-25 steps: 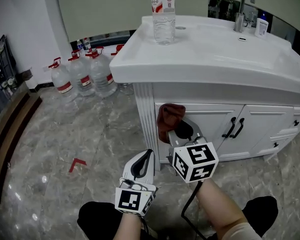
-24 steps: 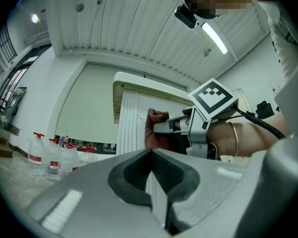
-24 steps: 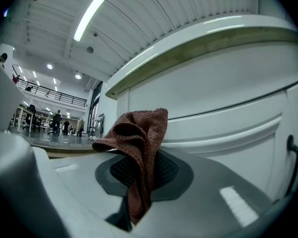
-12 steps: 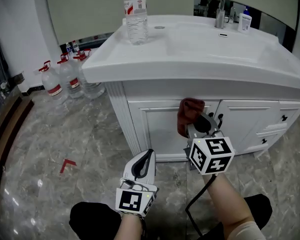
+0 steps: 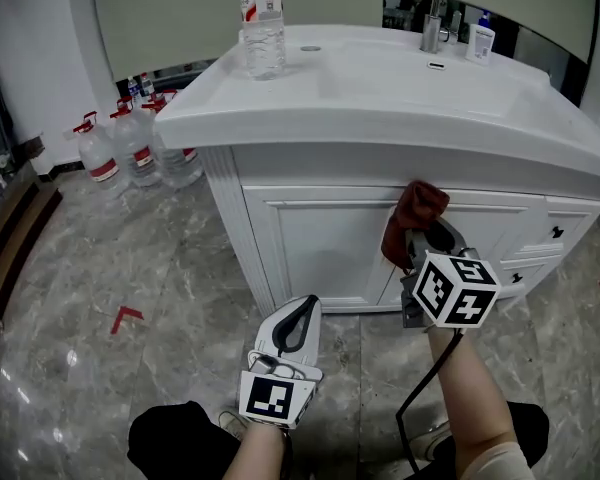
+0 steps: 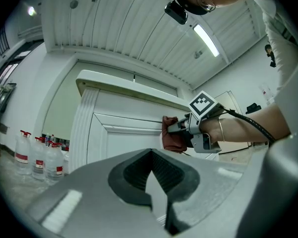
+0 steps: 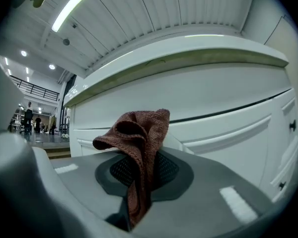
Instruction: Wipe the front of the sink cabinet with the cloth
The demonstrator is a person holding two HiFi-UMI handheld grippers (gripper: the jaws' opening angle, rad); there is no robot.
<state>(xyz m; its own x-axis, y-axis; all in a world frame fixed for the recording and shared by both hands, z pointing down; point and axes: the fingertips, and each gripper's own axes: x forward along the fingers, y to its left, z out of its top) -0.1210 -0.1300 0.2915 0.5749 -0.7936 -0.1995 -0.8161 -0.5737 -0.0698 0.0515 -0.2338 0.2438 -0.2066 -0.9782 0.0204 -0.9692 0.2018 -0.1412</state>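
Right tool (image 5: 427, 240): clamped on cloth (image 5: 412, 216)
Cloth: bunched above the tips, against cabinet (image 5: 320, 238) front
Left tool (image 5: 298, 318): closed, empty, apart from cabinet

I'm holding the crumpled reddish-brown cloth (image 5: 417, 211) against the upper front of the white cabinet (image 5: 315, 243), pinched in my right gripper (image 5: 427, 243).

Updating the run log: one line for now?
right gripper: shut on reddish-brown cloth | cloth position: at white sink cabinet front | left gripper: shut, empty
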